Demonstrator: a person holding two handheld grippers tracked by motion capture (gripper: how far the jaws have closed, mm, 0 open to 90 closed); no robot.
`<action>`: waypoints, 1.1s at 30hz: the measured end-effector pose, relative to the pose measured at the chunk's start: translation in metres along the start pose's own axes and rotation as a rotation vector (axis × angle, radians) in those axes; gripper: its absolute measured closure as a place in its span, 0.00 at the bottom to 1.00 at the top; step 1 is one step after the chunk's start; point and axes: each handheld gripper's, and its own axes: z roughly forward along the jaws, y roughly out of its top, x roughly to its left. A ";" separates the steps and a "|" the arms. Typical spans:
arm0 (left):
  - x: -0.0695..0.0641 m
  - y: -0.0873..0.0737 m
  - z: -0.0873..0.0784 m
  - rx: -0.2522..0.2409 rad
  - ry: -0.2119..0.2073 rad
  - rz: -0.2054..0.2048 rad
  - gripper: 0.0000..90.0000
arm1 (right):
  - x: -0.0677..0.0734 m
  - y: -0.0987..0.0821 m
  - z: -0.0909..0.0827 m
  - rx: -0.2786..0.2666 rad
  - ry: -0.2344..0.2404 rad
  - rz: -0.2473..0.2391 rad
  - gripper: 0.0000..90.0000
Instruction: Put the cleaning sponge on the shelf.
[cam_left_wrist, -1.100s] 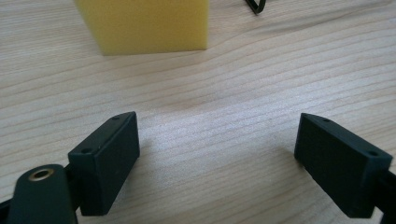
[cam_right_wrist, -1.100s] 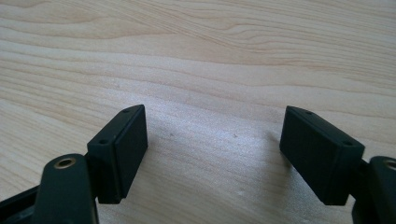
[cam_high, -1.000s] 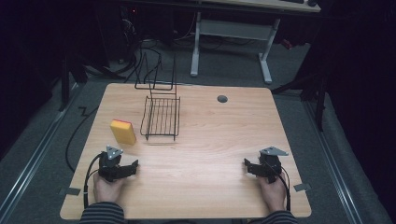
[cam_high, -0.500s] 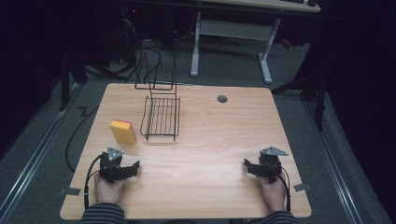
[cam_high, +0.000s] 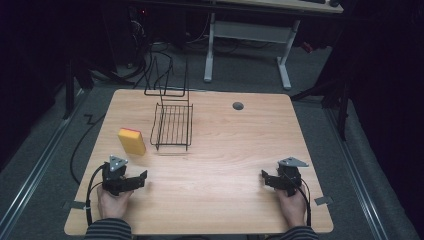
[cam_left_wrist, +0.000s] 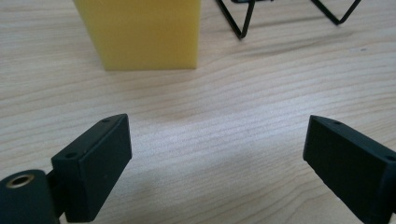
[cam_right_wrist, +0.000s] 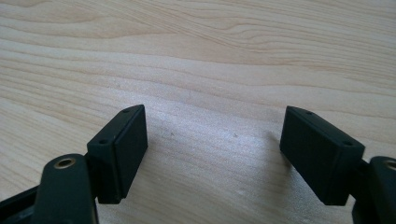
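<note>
The left gripper (cam_high: 141, 179) rests low on the table (cam_high: 225, 150), its jaws just spreading wide with nothing between them, likely readying for the yellow sponge (cam_left_wrist: 142, 32) standing straight ahead, beside the wire rack (cam_high: 172, 126). The right gripper (cam_high: 263, 178) idles, spread and empty.
</note>
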 end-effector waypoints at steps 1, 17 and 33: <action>0.000 0.001 -0.001 -0.004 0.004 -0.001 0.09 | 0.000 0.000 0.000 0.000 0.000 0.000 0.26; 0.005 0.032 -0.012 -0.038 0.029 -0.019 0.02 | 0.000 0.000 0.000 0.000 0.000 0.000 0.26; 0.017 0.056 -0.009 -0.056 0.042 -0.052 0.00 | 0.000 0.000 0.000 0.000 0.001 -0.002 0.26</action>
